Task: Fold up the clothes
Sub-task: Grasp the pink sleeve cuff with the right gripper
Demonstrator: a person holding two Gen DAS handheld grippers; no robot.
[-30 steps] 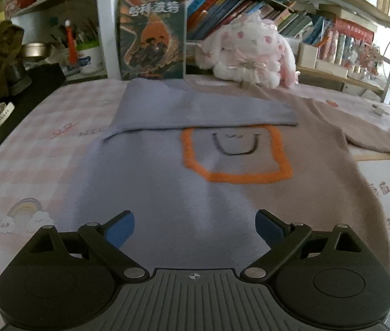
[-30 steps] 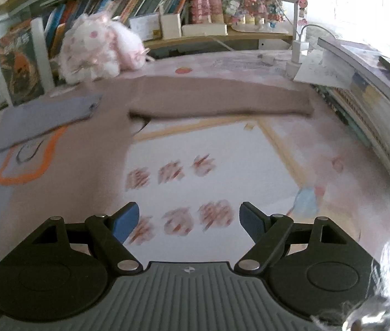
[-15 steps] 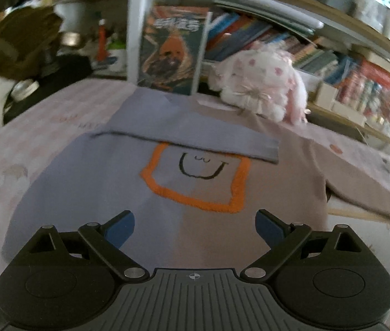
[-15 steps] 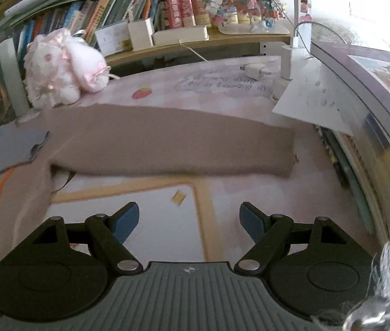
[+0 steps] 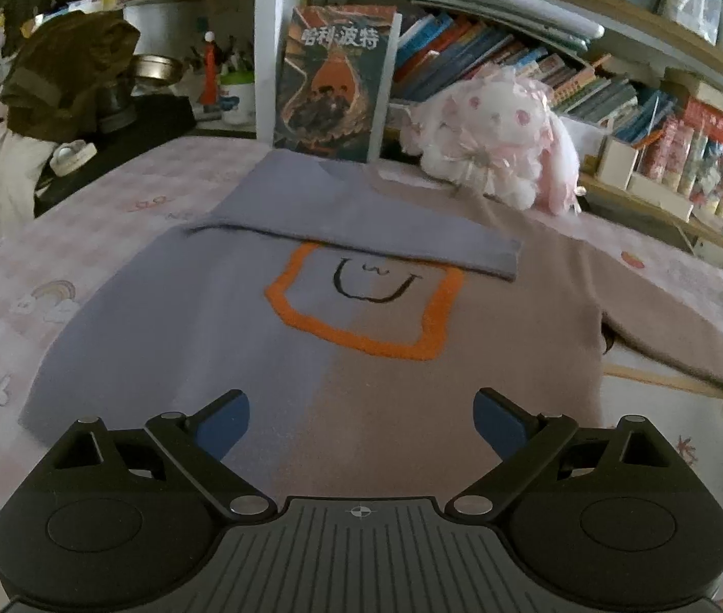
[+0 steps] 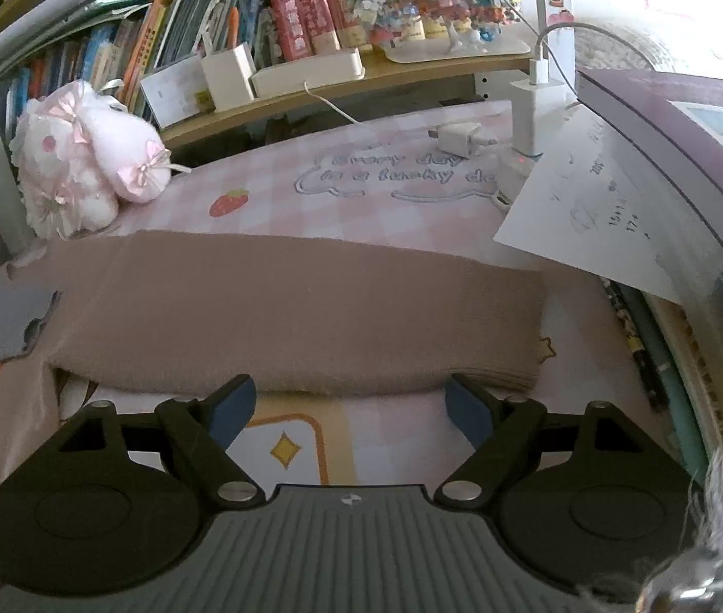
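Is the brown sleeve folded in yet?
No. The brown sleeve lies stretched out flat beside the sweater body, unlike the gray sleeve.

Two black handheld grippers, blue-padded.
Left gripper (image 5: 361, 421) and right gripper (image 6: 351, 406): ribbed grey base, crosshair mark, silver pivot screws, round black side housings.

Left tongs (image 5: 361, 421) and right tongs (image 6: 351, 403) both spread wide, empty

Both wrist views look low across the sweater (image 5: 341, 357), sharing its sleeve (image 6: 300, 316)
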